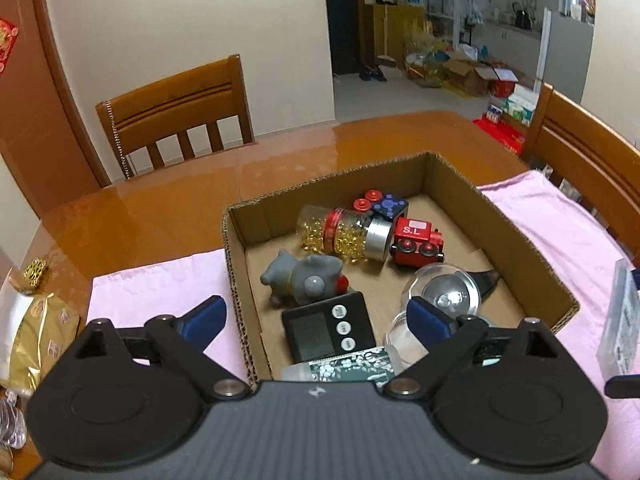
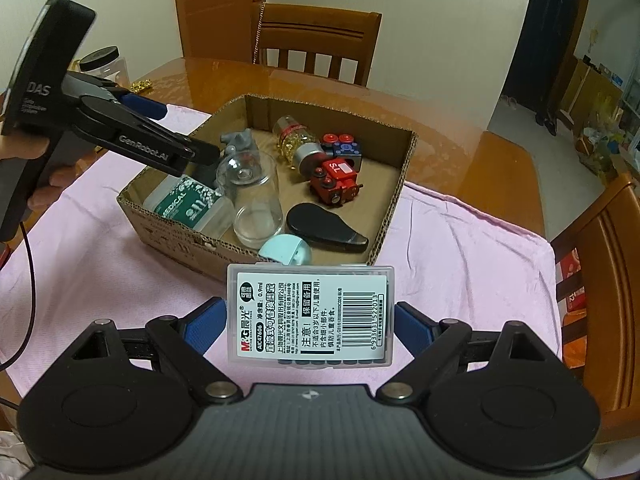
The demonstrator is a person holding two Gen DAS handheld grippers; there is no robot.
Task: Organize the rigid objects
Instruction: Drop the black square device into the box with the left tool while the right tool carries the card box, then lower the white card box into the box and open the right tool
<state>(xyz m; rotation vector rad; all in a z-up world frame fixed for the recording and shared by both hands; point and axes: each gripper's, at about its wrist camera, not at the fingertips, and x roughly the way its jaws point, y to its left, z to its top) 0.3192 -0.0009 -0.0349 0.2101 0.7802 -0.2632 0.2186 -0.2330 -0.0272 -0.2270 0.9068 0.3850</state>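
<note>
An open cardboard box sits on a pink cloth. It holds a red toy train, a jar of gold beads, a grey elephant toy, a black timer, clear glass cups, a green-labelled bottle and a black case. My left gripper is open and empty, above the box's near left part. My right gripper is shut on a clear plastic refill box, held just before the box's near wall.
The wooden table carries the cloth. Wooden chairs stand at the far side and at the right. A gold packet and a plastic jar lie at the table's left.
</note>
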